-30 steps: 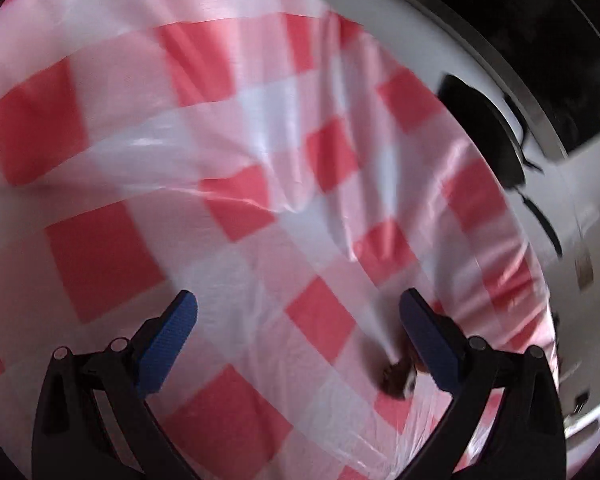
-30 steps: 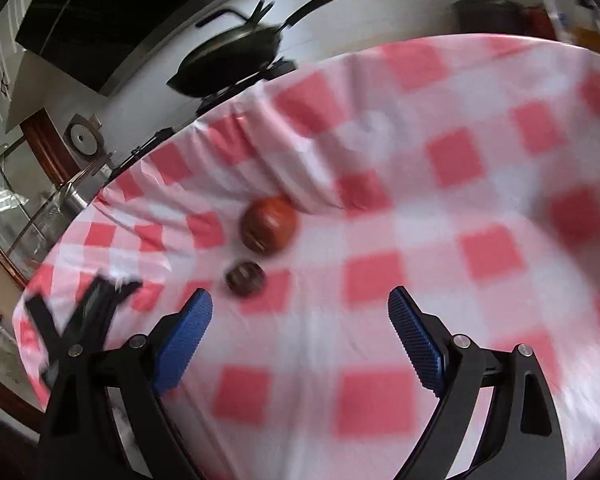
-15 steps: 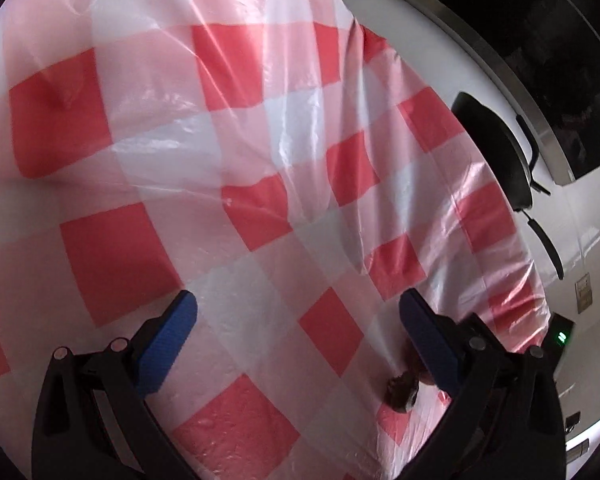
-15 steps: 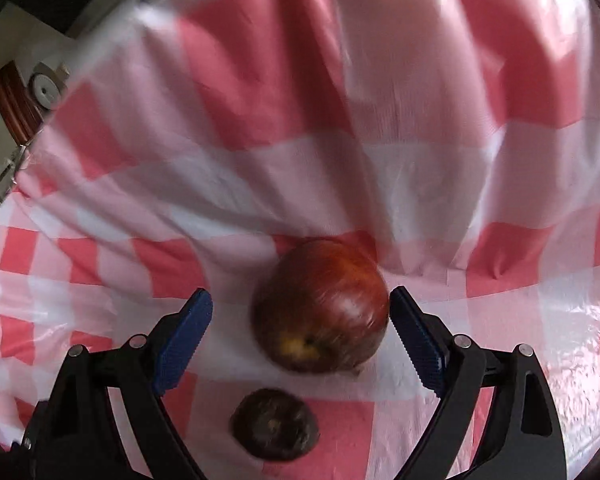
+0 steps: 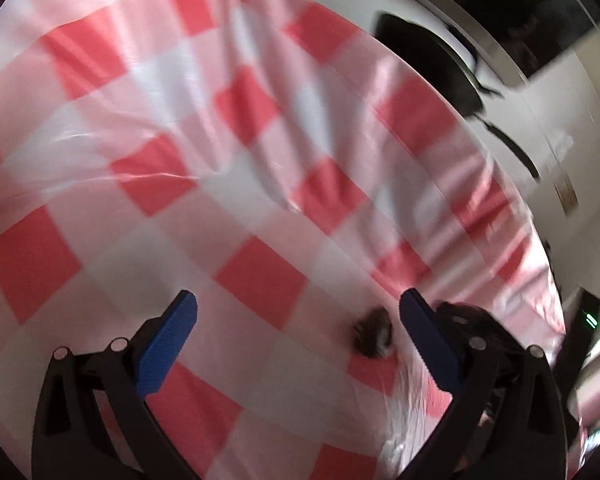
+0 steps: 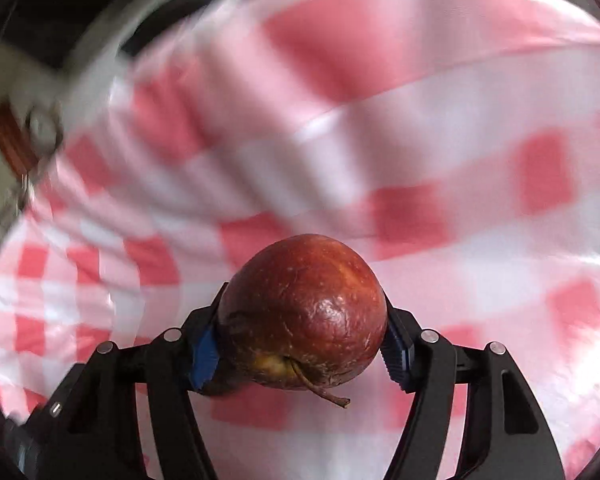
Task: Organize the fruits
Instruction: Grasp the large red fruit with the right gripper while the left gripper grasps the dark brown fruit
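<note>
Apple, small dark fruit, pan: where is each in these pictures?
apple (image 6: pixel 304 312): right wrist view, middle of its red skin.
small dark fruit (image 5: pixel 374 332): left wrist view, its blurred middle.
pan (image 5: pixel 424 64): left wrist view, its dark body.

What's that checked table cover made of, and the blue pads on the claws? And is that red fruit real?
The checked cover looks like thin plastic sheeting: it is glossy, with shiny creases. The blue pads seem to be ridged rubber or plastic; the look leaves it open. The red fruit, between the closing right claw pads, looks real: dull speckled skin, scuffs, a dried stem.
</note>
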Tool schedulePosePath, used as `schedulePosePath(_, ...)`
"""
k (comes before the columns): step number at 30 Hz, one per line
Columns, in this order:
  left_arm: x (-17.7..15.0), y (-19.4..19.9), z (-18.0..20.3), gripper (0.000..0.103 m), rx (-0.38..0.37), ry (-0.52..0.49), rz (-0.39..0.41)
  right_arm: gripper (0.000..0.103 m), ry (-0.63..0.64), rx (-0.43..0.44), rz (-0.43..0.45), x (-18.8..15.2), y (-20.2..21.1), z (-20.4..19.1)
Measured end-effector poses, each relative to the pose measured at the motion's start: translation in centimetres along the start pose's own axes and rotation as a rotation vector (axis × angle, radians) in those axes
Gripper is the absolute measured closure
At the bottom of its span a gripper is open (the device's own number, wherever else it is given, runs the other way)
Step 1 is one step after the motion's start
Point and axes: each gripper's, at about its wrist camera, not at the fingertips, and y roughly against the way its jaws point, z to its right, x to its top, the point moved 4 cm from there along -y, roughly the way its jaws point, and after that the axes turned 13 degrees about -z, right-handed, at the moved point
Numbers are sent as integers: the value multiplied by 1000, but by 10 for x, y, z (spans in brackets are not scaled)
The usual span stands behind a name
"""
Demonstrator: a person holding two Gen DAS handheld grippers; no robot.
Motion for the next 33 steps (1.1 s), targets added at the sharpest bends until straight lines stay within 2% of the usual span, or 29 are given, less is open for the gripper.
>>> schedulePosePath(4,-4,-8,17,2,-3,-79,-37,38,-126,20,94,-5,28,57)
schedulePosePath(7,-8,-16,31,2,6,-153,-77,38,-231,56,101,-5,28,86)
schedulePosePath(12,-9,-41,56,3,77,-278,-147,38,-249,94,118,-2,31,97)
schedulePosePath(14,-7,-52,64,7,114,-324,-173,38,-260,104,111,-2,30,100)
schedulePosePath(16,-4,-68,73,21,158,-380,-216,38,-269,114,110,-2,30,105)
schedulePosePath(18,-1,-79,78,24,195,-414,-243,38,-278,120,110,-2,31,109)
schedulePosePath(21,-1,-87,83,29,254,-475,-247,38,-277,123,104,-1,29,100)
schedulePosePath(23,-5,-90,88,43,292,-528,-243,38,-269,120,105,-1,28,98)
schedulePosePath(24,-8,-90,91,58,298,-556,-242,38,-263,118,106,0,28,98)
schedulePosePath(25,-10,-89,93,63,303,-572,-241,38,-255,114,106,1,28,97)
schedulePosePath(27,-11,-89,94,64,285,-577,-244,38,-237,106,109,0,29,96)
schedulePosePath(30,-14,-68,91,64,271,-563,-178,38,-221,103,114,0,29,93)
schedulePosePath(33,-21,-16,76,64,176,-461,-88,38,-222,111,114,-1,29,96)
